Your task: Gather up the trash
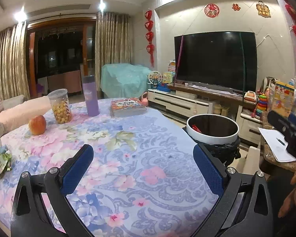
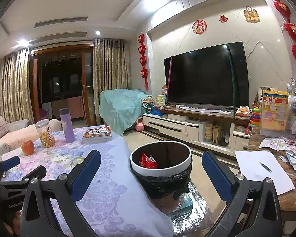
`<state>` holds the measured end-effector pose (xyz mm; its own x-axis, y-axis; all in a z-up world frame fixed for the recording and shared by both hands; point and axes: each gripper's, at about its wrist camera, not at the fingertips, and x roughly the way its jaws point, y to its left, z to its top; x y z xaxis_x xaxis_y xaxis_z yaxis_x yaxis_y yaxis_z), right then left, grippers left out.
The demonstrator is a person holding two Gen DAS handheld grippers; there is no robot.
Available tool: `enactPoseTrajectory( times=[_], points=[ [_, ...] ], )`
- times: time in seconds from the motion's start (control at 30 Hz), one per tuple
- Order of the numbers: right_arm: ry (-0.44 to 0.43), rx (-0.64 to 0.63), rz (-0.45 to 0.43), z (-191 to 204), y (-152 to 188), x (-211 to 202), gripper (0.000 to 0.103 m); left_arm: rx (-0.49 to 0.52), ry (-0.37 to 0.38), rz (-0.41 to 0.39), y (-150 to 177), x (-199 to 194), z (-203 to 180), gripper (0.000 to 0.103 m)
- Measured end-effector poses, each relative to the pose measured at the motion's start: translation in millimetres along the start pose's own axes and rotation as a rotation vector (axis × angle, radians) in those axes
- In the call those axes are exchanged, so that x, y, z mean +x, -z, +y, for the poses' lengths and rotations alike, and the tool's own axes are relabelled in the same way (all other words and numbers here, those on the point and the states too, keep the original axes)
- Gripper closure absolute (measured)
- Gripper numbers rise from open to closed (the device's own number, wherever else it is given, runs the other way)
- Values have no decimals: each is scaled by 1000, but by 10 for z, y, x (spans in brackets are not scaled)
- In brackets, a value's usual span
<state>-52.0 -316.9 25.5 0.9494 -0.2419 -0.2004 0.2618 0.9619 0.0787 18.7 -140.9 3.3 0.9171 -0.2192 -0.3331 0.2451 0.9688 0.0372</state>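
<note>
left gripper (image 1: 144,169): jaws wide apart, nothing between blue pads, hovers above floral tablecloth (image 1: 128,148). right gripper (image 2: 152,172): jaws wide apart, empty, poised over table edge with trash bin (image 2: 160,169) framed between fingers. bin: white rim, black liner bag, stands just beside table. red snack wrapper (image 2: 148,161) lies inside bin. crumpled wrappers (image 1: 1,163) sit at near left table edge. apple (image 1: 37,124), snack jar (image 1: 61,106), purple bottle (image 1: 91,96), book stack (image 1: 127,106) stand at far side of table.

Floral cloth tablecloth (image 1: 128,158); glossy bin (image 2: 160,169) rim over seemingly crinkled plastic liner (image 2: 163,183).
</note>
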Motion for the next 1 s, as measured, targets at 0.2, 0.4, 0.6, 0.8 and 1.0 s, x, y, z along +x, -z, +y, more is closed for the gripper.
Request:
enactPoseTrajectory(
  times=[0.2, 0.4, 0.6, 0.8, 1.0],
  points=[
    [-14, 7, 29, 20, 127, 67, 0, -33, -22, -18, 2, -79, 53, 0],
    [-24, 9, 40, 8, 150, 69, 0, -30, -30, -20, 2, -98, 58, 0],
    [-39, 11, 38, 8, 161, 41, 0, -13, -44, -35, 2, -149, 32, 0],
    [-50, 12, 37, 3, 162, 35, 0, -7, -44, -38, 9, -165, 20, 0],
    [-60, 9, 48, 3, 171, 61, 0, -12, -47, -42, 16, -174, 16, 0]
  ],
)
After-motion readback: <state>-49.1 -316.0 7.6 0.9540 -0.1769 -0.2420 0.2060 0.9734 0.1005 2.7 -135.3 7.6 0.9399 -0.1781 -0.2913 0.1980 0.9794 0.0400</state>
